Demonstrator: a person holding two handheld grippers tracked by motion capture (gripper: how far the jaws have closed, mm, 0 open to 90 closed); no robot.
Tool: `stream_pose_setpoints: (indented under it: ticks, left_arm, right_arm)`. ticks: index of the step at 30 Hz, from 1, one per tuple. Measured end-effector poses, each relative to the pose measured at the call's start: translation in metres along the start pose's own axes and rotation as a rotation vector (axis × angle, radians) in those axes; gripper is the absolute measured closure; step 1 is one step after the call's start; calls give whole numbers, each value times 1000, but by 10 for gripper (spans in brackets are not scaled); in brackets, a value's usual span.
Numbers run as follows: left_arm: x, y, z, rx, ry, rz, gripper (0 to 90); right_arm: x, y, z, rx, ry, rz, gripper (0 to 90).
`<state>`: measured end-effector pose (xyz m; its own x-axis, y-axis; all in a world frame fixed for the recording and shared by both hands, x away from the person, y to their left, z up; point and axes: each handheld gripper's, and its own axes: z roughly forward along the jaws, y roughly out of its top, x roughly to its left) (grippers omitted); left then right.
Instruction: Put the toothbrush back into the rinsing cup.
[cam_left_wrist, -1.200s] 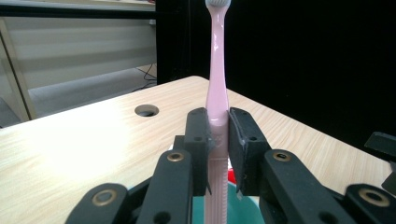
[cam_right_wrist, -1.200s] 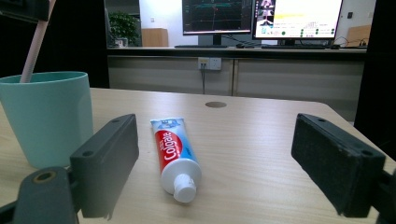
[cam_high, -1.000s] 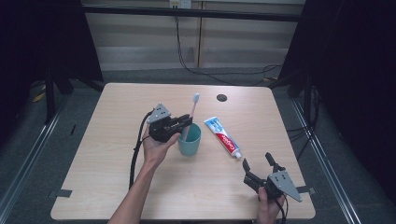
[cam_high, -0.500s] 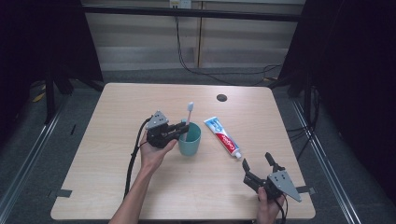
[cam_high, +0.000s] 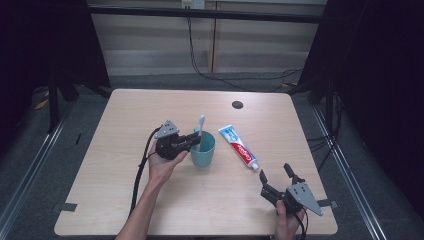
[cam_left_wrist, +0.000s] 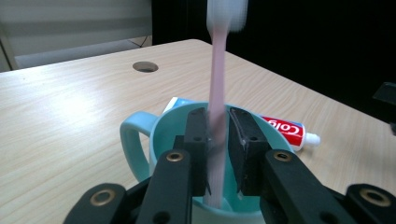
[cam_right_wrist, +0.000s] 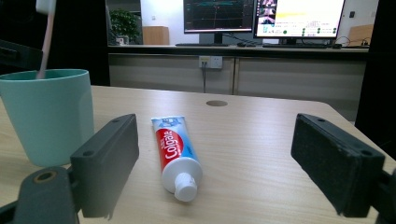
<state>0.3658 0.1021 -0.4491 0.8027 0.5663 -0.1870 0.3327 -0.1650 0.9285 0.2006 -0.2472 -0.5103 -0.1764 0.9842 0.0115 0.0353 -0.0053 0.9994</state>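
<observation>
1. Left tongs (cam_high: 194, 141) pinch pink toothbrush (cam_left_wrist: 217, 88), upright in teal cup (cam_high: 203, 150), mid-counter.
2. Right tongs (cam_high: 276, 174) spread, empty, near toothpaste tube (cam_high: 239, 146).
3. Pale wood counter (cam_high: 125, 190), round hole (cam_high: 237, 104); monitors (cam_right_wrist: 261, 16) behind.

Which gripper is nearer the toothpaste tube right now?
Right. The right gripper sits open just in front of the toothpaste tube, facing its cap; the left gripper is beyond the cup, shut on the toothbrush.

Lab or office, data monitors (cam_right_wrist: 264, 16), black curtains (cam_high: 370, 75), wall sockets (cam_right_wrist: 209, 61)
</observation>
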Motion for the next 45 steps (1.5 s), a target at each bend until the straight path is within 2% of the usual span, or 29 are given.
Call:
stream_pose_setpoints:
  ticks: [6, 10, 19, 23, 25, 30, 32, 35, 38, 43, 45]
  left_arm:
    - [0, 3, -3, -9, -7, -3, 746]
    - [1, 5, -7, -16, -22, -9, 674]
    - [3, 8, -21, -20, -22, -7, 547]
    - [4, 8, -29, -32, 1, -30, 472]
    - [3, 8, -33, -30, 33, -19, 418]
    - [3, 6, -42, -30, 73, 17, 314]
    - [1, 4, -46, -38, 80, 14, 283]
    - [-2, -1, -52, -33, 120, 43, 252]
    - [-3, -5, -58, -31, 126, 48, 202]
    - [-2, -14, -64, -30, 111, 55, 157]
    - [-1, -17, -66, -16, 128, 58, 159]
  right_arm:
    - [0, 0, 0, -1, 0, 0, 145]
    - [0, 0, 0, 0, 0, -1, 146]
    - [0, 0, 0, 0, -1, -1, 145]
    - [0, 0, 0, -1, -2, 1, 146]
    - [0, 0, 0, 0, -2, 4, 146]
    - [0, 0, 0, -2, -2, 0, 145]
    - [0, 0, 0, 0, -3, 3, 146]
    - [0, 0, 0, 0, -4, 3, 145]
    - [0, 0, 0, -1, -4, 1, 146]
    - [0, 0, 0, 0, -3, 3, 145]
    - [0, 0, 0, 1, -5, 3, 145]
